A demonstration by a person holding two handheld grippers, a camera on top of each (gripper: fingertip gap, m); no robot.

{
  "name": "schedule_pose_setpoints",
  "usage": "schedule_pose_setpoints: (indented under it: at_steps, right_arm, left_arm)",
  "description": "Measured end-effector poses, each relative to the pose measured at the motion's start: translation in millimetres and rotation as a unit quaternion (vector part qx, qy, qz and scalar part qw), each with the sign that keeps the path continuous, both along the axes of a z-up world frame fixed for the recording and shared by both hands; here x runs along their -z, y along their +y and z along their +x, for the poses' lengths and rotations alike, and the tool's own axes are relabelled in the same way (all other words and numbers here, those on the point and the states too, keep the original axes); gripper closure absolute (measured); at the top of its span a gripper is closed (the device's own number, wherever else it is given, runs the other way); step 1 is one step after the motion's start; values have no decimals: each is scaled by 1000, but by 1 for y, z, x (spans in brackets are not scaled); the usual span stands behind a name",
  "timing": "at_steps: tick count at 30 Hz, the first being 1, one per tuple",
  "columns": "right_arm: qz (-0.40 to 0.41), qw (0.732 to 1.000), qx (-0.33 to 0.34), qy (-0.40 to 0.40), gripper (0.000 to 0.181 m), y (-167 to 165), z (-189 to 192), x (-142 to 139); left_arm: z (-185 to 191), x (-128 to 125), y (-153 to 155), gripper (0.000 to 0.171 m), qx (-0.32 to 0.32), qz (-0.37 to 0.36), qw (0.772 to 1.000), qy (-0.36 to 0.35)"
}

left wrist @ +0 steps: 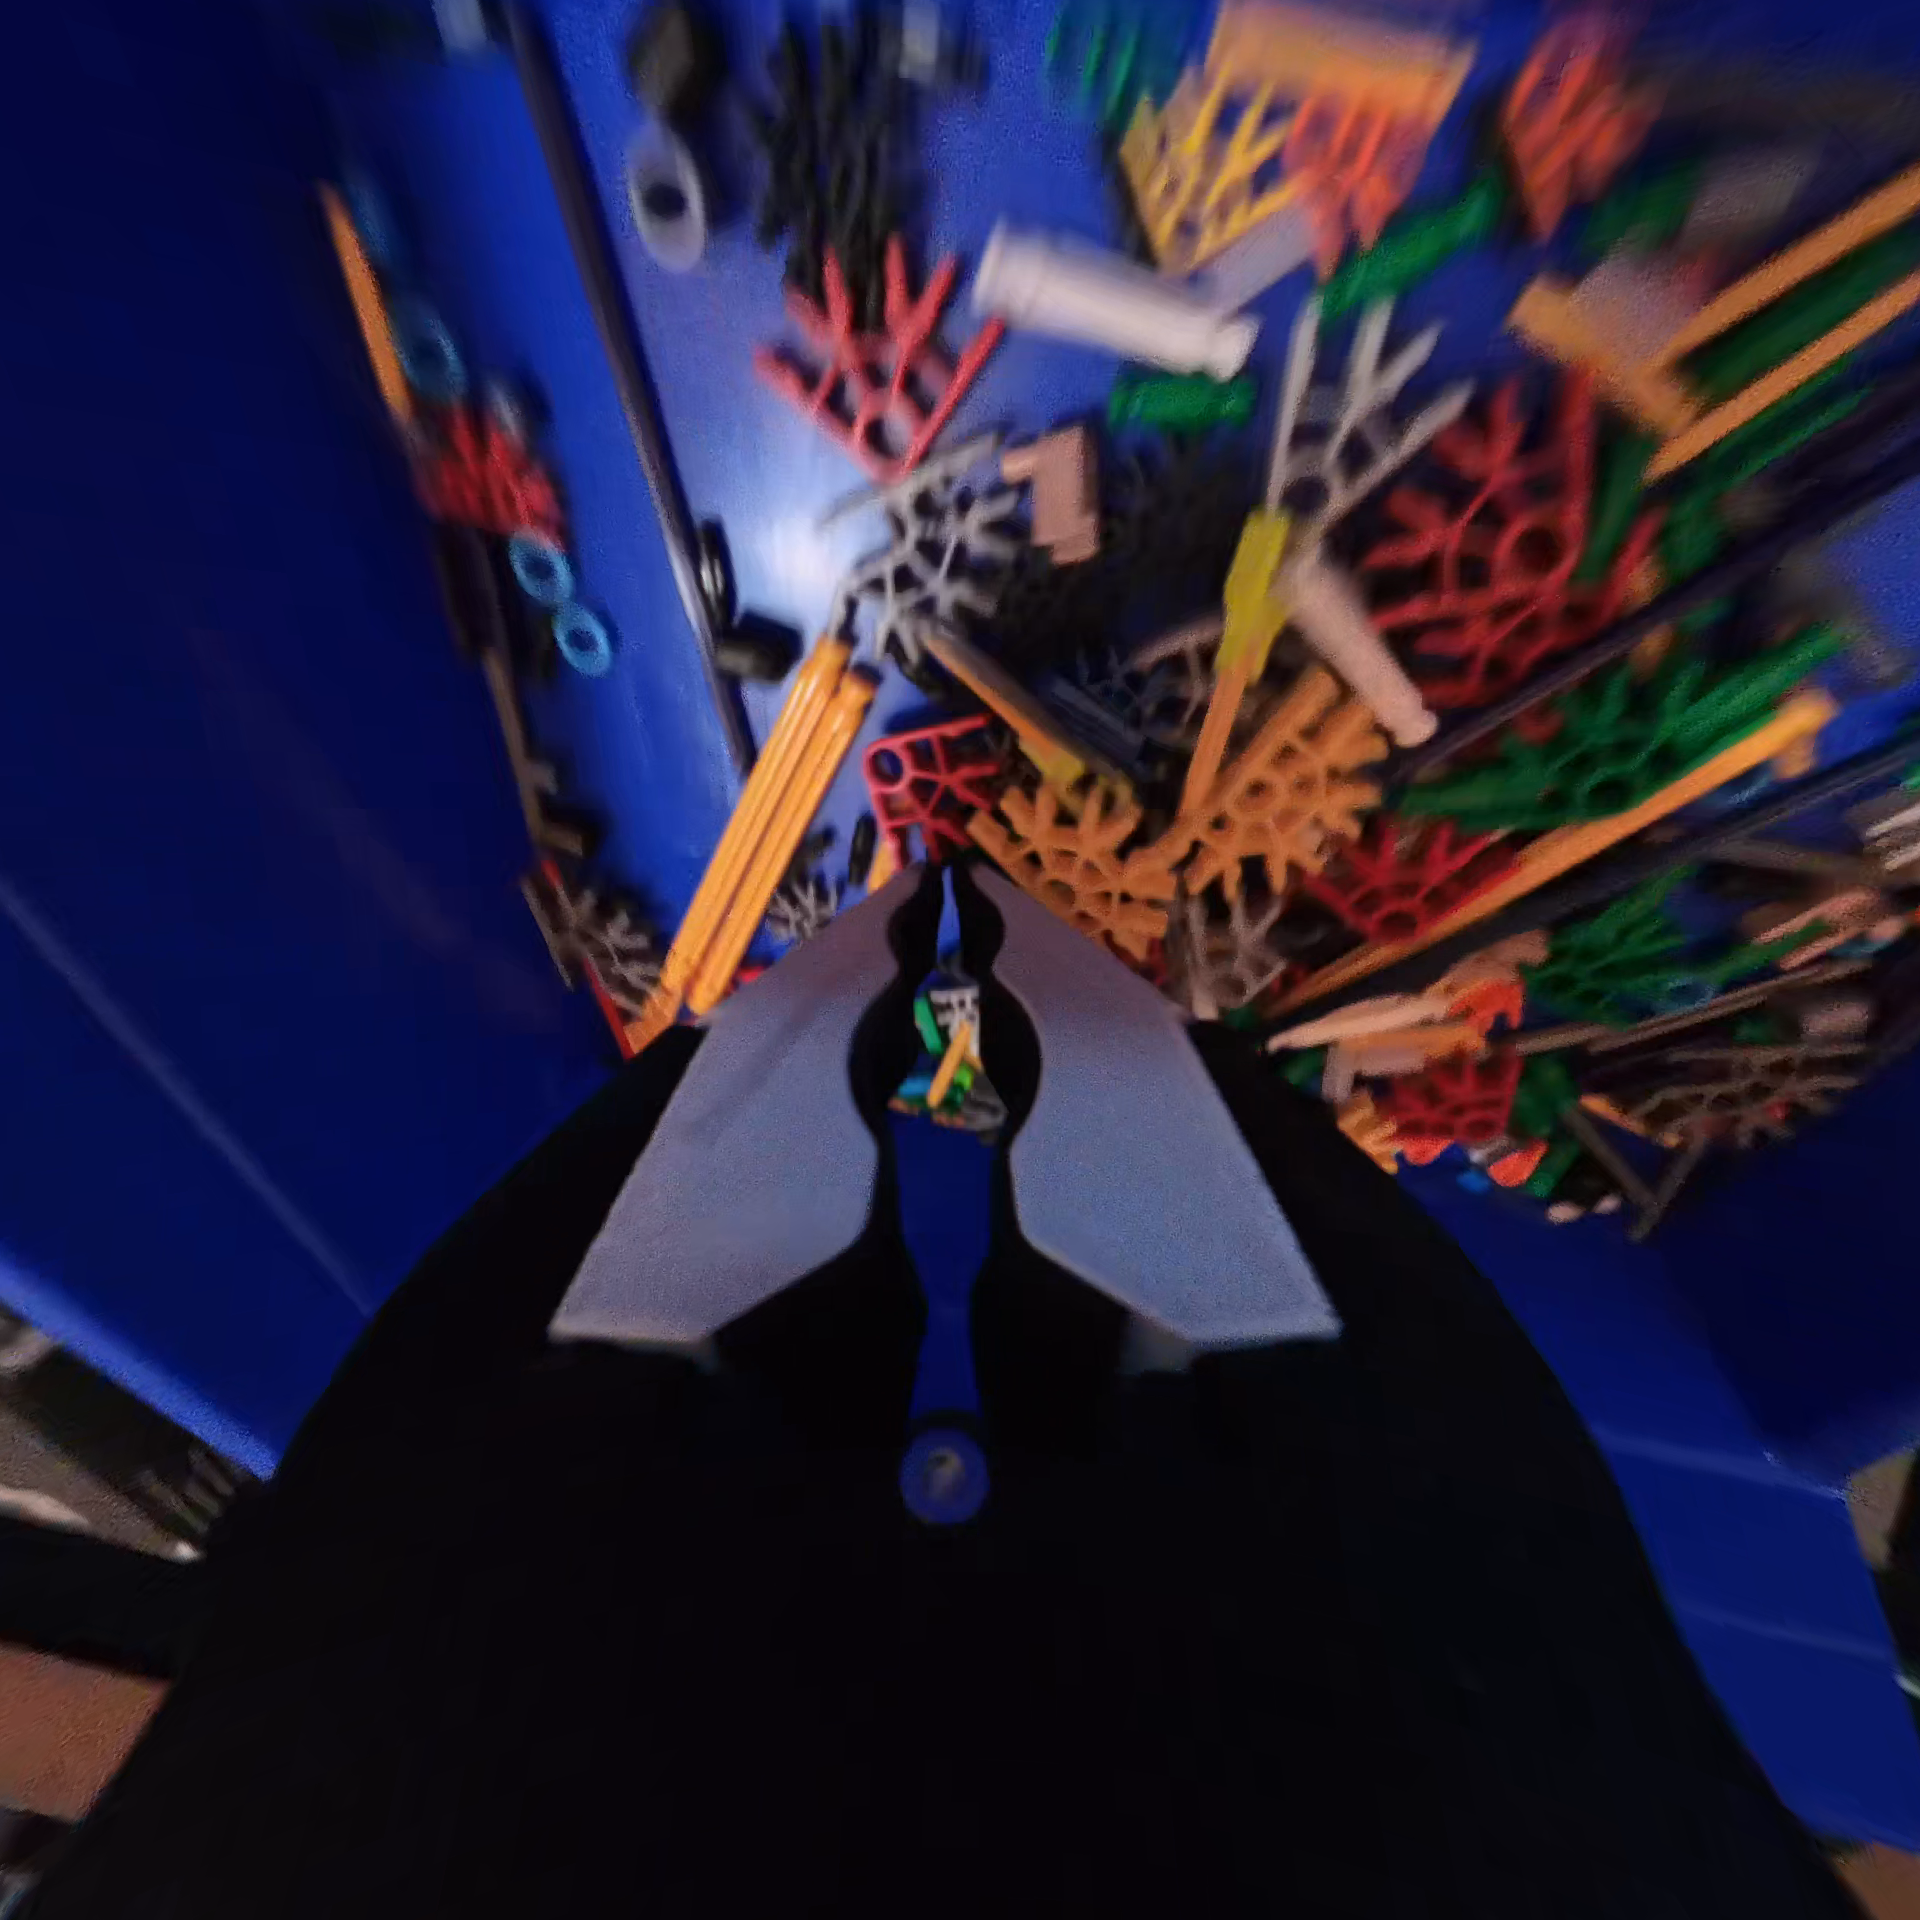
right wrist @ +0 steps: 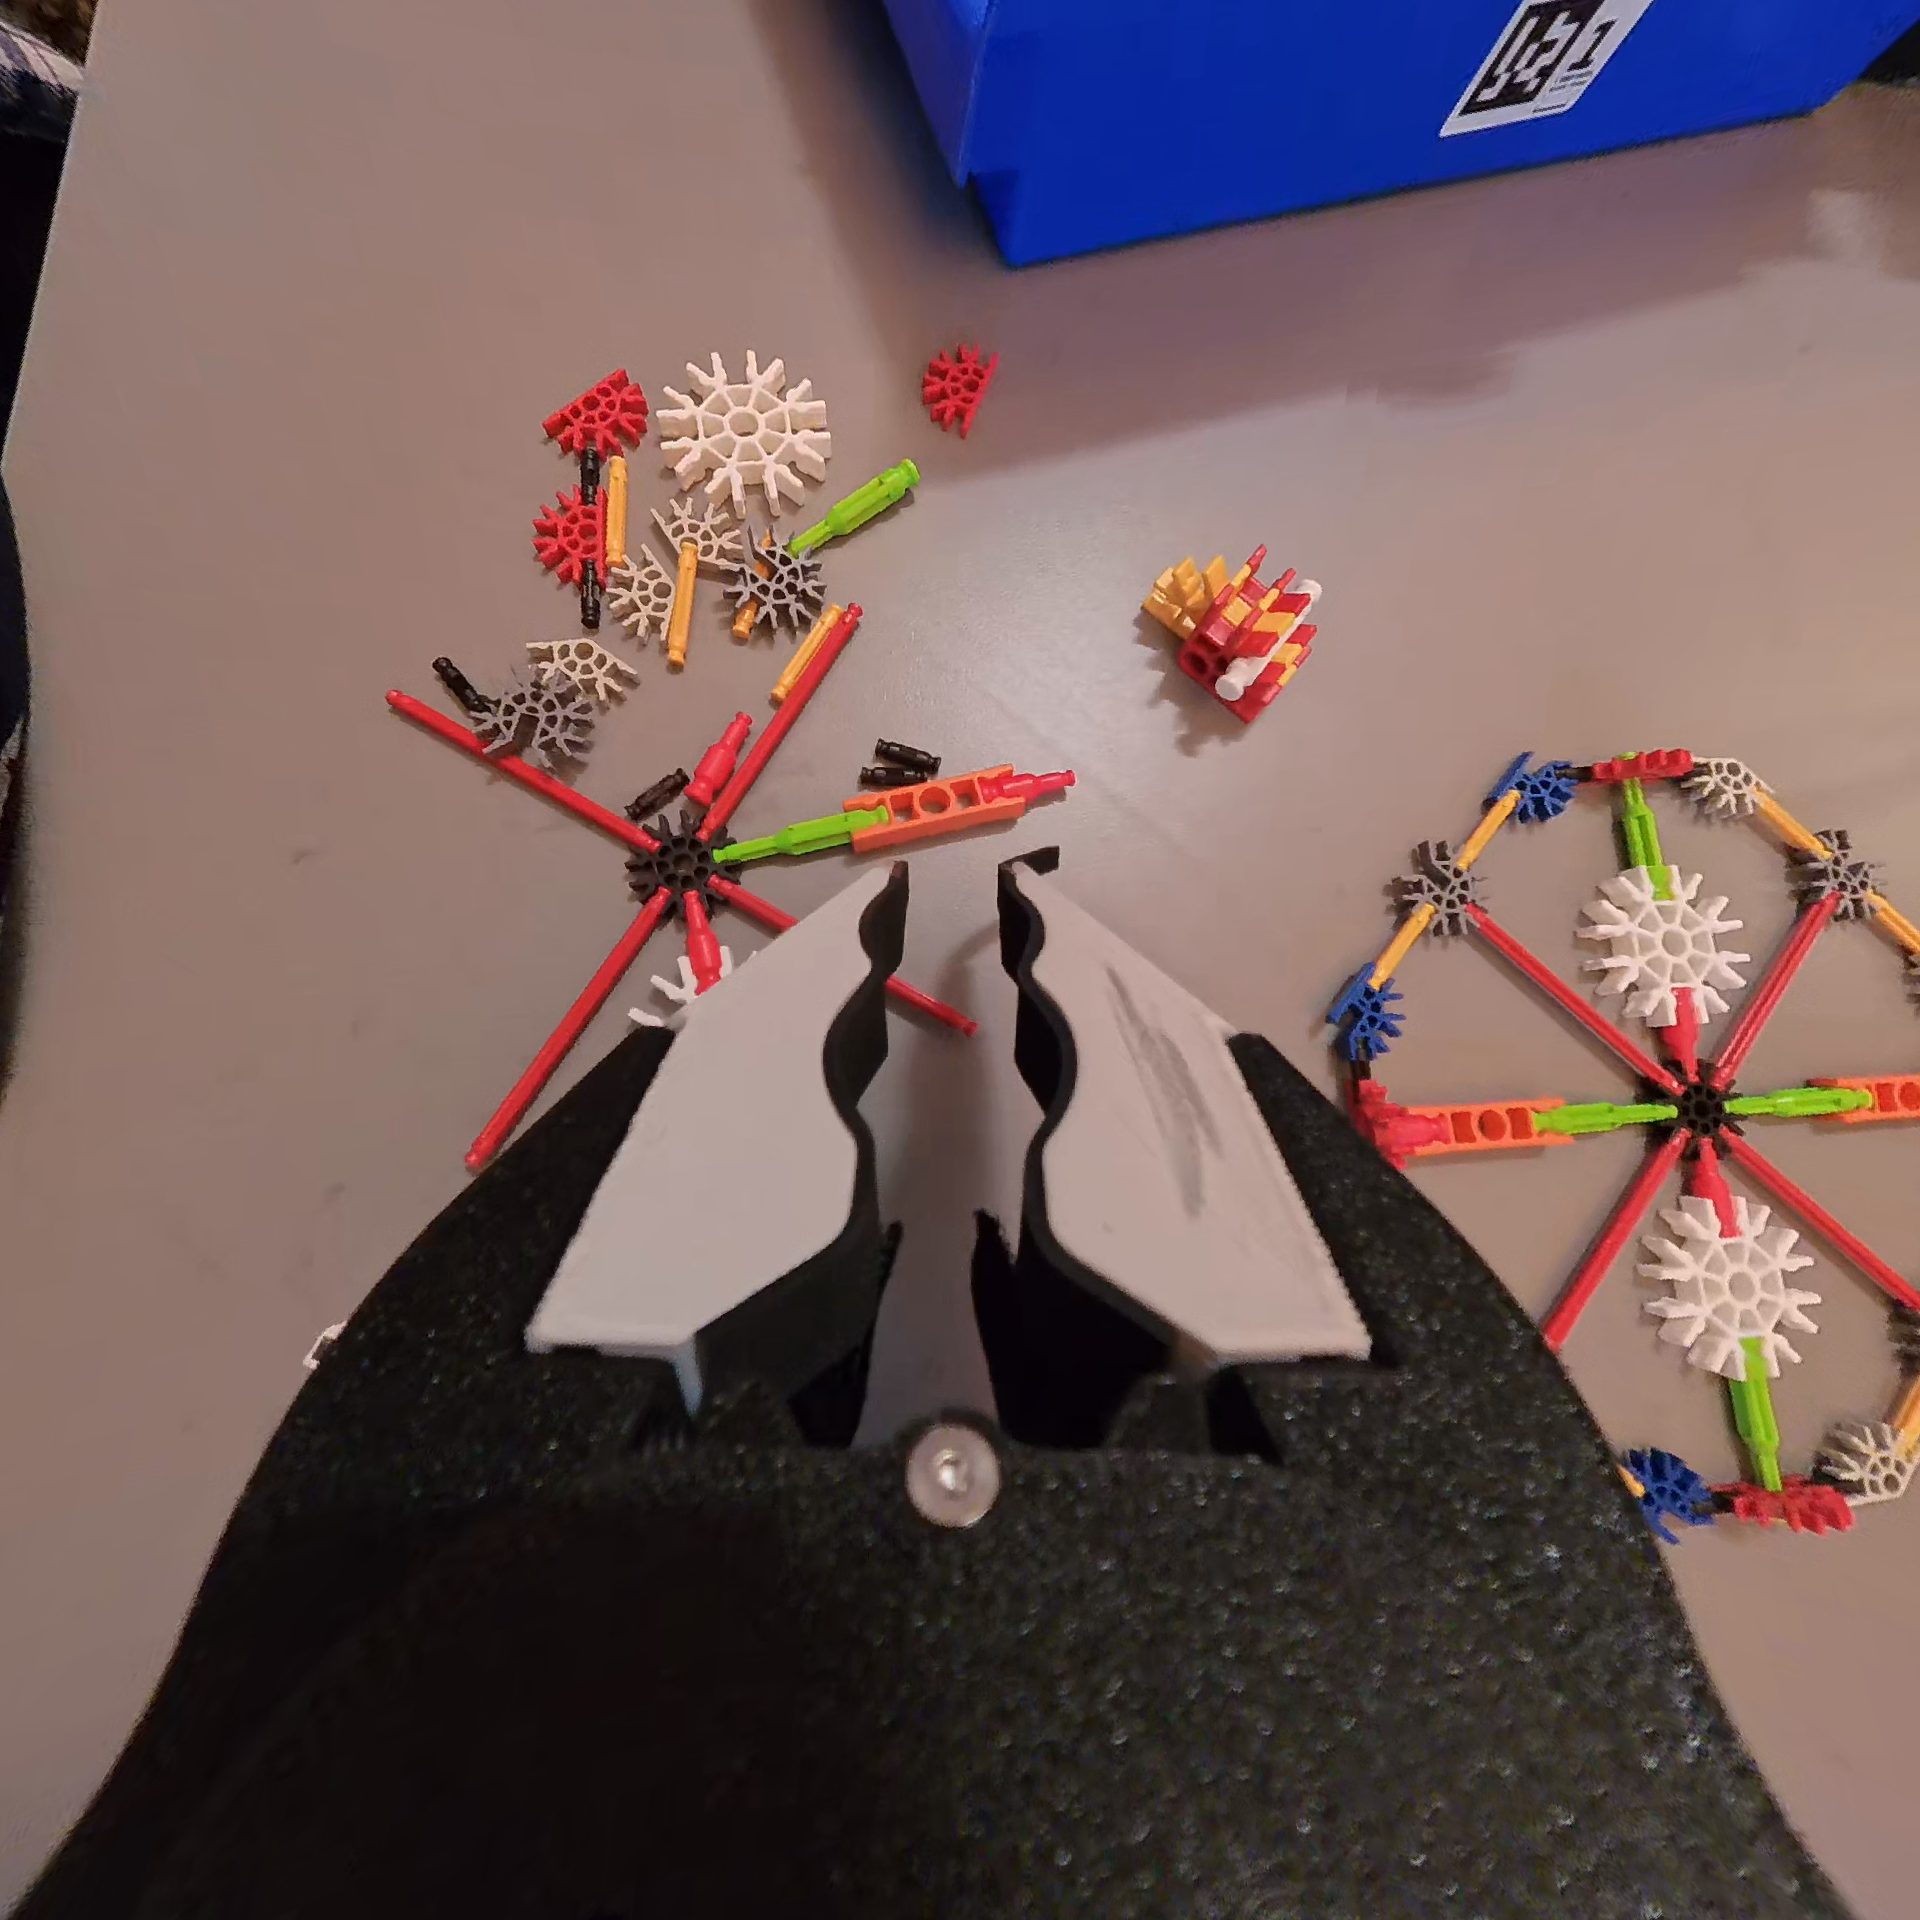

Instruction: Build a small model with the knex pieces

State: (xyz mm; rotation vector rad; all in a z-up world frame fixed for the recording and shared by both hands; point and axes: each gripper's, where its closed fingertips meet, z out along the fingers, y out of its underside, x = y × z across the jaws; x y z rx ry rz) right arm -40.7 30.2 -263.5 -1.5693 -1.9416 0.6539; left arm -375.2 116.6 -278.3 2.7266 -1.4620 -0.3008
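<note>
In the left wrist view my left gripper (left wrist: 945, 878) is down inside a blue bin (left wrist: 260, 623) of plastic construction rods and connectors. Its jaws are closed, the tips just below a red connector (left wrist: 925, 779) and orange connectors (left wrist: 1091, 862). The view is blurred and I see nothing clamped. In the right wrist view my right gripper (right wrist: 951, 878) hovers over a grey table (right wrist: 1351, 468), open a little and empty. Its tips are just below an orange connector (right wrist: 930, 805) joined by a green rod to a black hub with red spokes (right wrist: 681, 862).
A finished spoked wheel (right wrist: 1694, 1107) with white gear-like connectors lies at the right. A small red and yellow stack (right wrist: 1242, 634) sits mid-table. Loose rods and connectors (right wrist: 707, 520) lie at the left. The blue bin (right wrist: 1351, 125) stands at the far edge. Yellow rods (left wrist: 769, 810) lean in the bin. The gap from one gripper's tips to the other's is roughly 35 centimetres. The right tips stand about 15 centimetres off the finished spoked wheel (right wrist: 1694, 1107).
</note>
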Motion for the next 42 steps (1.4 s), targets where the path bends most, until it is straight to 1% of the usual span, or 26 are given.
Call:
schedule_pose_setpoints:
  at_steps: [1, 3, 6, 8, 11, 14, 15, 18, 22, 26, 28, 30, 32, 33, 35, 37, 38, 39, 40, 42]
  right_arm:
    - [0, 1000, 0, -1, 164, 0, 0, 0]
    - [0, 1000, 1, -1, 164, 1, 1, 0]
    - [0, 1000, 1, 1, 165, 1, 1, -1]
    - [0, 1000, 0, 1, 165, 0, 1, -1]
    - [0, 1000, 0, 0, 165, 0, 0, -1]
    - [0, 1000, 0, 0, 164, 0, 0, 0]
    - [0, 1000, 0, 0, 164, 0, 0, 0]
    - [-1, 1000, 1, -2, 164, 1, 1, 1]
    - [-2, 1000, 1, -2, 164, 1, 1, 1]
    - [-1, 1000, 1, -1, 165, 1, 1, 1]
    - [-1, 1000, 2, 0, 164, 1, 1, 0]
    - [-1, 1000, 1, 0, 164, 1, 1, 0]
    - [-1, 1000, 1, -1, 165, 1, 1, 0]
    - [-1, 1000, 1, -1, 164, 1, 1, 0]
    - [-2, 1000, 2, -1, 165, 1, 1, 0]
    - [-2, 1000, 2, -1, 165, 1, 1, 0]
    - [-2, 1000, 1, -1, 164, 1, 1, 0]
    - [-2, 1000, 1, -2, 164, 1, 1, 1]
    - [-2, 1000, 1, -2, 164, 1, 1, 1]
    - [-2, 1000, 2, -2, 165, 1, 1, 1]
  left_arm:
    - [6, -5, 8, 167, 11, 21, 1000, -4]
    - [-2, -18, 21, 164, 20, 57, 998, 28]
    - [-7, -33, 21, 158, -6, 59, 998, 7]
    - [-22, -39, 17, 158, -16, 50, 998, 25]
    - [-39, -33, 1, 158, -23, 11, 998, 52]
    - [-53, -20, -5, 158, -13, -8, 996, 90]
    - [-54, -17, -3, 159, -6, -3, 995, 96]
    - [-46, -8, 4, 159, -6, 11, 997, 73]
    - [-39, -4, 11, 154, -11, 23, 999, 48]
    - [-37, 2, 10, 148, -20, 12, 999, 32]
    - [-39, 1, 12, 141, -25, 18, 999, 35]
    - [-38, 2, 11, 144, -31, 10, 999, 28]
    - [-38, 2, 13, 142, -29, 14, 999, 30]
    - [-38, 2, 13, 144, -27, 12, 999, 29]
    - [-36, 2, 14, 146, -17, 12, 999, 31]
    - [-34, 3, 13, 152, 6, 7, 999, 36]
    - [-34, 3, 14, 150, 18, 8, 999, 45]
    - [-34, 3, 15, 150, 23, 5, 998, 50]
    - [-32, 3, 13, 154, 24, -3, 999, 48]
    - [-33, 3, 13, 153, 20, -11, 999, 43]
